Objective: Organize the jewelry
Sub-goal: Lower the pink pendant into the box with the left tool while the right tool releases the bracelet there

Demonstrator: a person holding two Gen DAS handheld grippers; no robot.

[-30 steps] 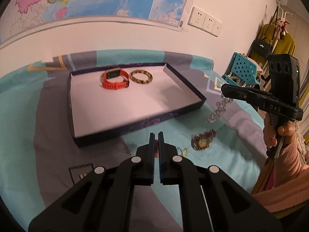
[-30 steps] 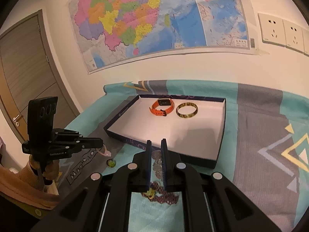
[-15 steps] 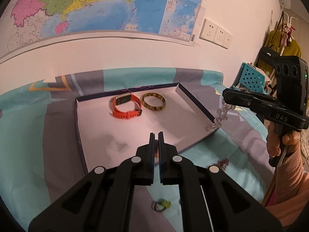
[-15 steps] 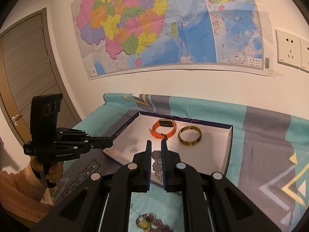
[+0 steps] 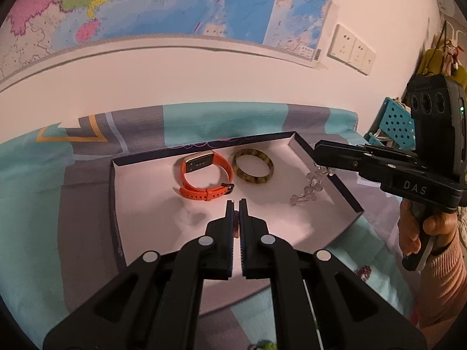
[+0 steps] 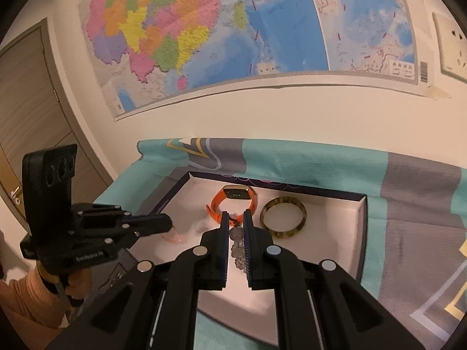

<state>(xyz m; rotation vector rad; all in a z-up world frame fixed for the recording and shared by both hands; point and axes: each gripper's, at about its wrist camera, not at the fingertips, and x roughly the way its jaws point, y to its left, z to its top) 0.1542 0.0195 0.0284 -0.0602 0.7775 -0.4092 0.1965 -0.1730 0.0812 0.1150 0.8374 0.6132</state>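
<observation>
A dark-walled tray with a white floor (image 5: 146, 204) (image 6: 321, 262) holds an orange watch (image 5: 204, 178) (image 6: 233, 201) and a mottled yellow-green bangle (image 5: 254, 165) (image 6: 283, 218). My right gripper (image 6: 235, 214) (image 5: 316, 150) is shut on a clear bead bracelet (image 6: 237, 248) that hangs over the tray's right side (image 5: 309, 188). My left gripper (image 5: 236, 202) (image 6: 169, 221) is shut on a thin pinkish bracelet (image 6: 175, 237) (image 5: 235, 227) and hangs over the tray's left part.
The tray lies on a teal and grey patterned cloth (image 5: 35, 218). A small dark red item (image 5: 362, 271) lies on the cloth right of the tray, and a green one (image 5: 262, 344) lies at the near edge. A wall with a map stands behind.
Both grippers have moved forward from over the cloth to over the tray, each carrying its bracelet. The tray and its watch and bangle have not moved.
</observation>
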